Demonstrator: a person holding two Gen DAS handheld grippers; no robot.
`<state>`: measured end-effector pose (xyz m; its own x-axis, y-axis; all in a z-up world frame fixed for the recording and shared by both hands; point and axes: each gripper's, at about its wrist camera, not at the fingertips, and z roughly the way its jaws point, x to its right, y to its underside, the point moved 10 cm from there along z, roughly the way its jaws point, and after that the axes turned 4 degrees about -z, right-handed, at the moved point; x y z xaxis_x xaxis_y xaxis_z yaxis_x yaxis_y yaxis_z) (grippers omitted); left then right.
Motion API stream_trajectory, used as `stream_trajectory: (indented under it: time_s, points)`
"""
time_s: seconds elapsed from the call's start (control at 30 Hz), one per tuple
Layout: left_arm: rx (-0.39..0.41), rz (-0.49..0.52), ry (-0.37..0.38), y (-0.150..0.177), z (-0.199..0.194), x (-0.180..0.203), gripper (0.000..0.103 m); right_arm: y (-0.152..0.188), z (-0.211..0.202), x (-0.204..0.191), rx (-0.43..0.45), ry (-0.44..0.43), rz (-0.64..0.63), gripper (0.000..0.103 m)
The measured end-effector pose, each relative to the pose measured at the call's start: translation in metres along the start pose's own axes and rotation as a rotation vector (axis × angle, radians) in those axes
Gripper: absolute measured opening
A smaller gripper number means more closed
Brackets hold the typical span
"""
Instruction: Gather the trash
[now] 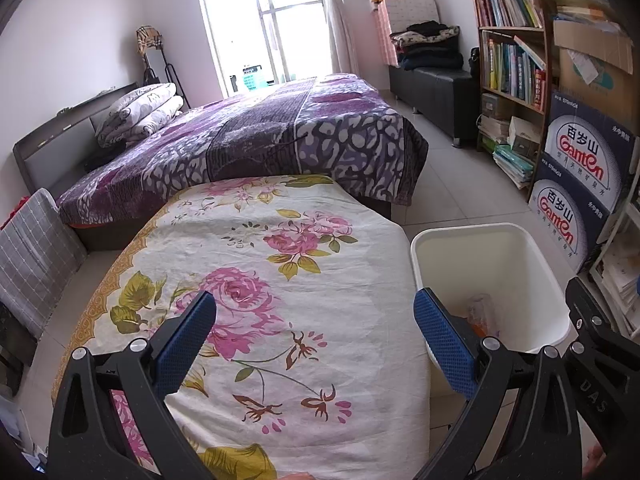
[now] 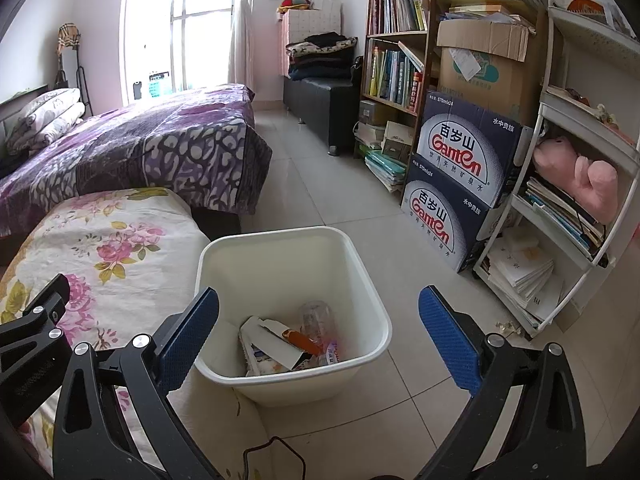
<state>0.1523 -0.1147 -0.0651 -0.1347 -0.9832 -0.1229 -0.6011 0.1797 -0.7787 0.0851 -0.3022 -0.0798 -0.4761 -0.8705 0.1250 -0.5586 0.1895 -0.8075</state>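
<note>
A bench [image 1: 248,264] covered with a flowered cloth stands at the foot of the bed [image 1: 256,136], and just beside it on the tiled floor [image 2: 344,184] is a white trash bin [image 2: 280,240]. In the bin lie the trash pieces: a flattened paper carton [image 2: 266,342], a clear plastic bottle [image 2: 316,316] and an orange piece [image 2: 300,340] on top of the carton. The left tool [image 1: 314,336] hangs above the cloth with its jaws wide and nothing between them, the bin being at its right side, while the right tool [image 2: 318,332] is above the bin's opening, also wide and empty, so the trash lies below and between its blue fingers [image 2: 188,340].
</note>
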Motion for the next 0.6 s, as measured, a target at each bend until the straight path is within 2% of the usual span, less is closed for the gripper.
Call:
stream_trajectory:
  time_s: [0.6]
  points:
    - [-0.002,0.001,-0.001,-0.0005,0.0019,-0.0026,0.096,0.0027,-0.0002,-0.0022,-0.009,-0.004,0.001,0.096]
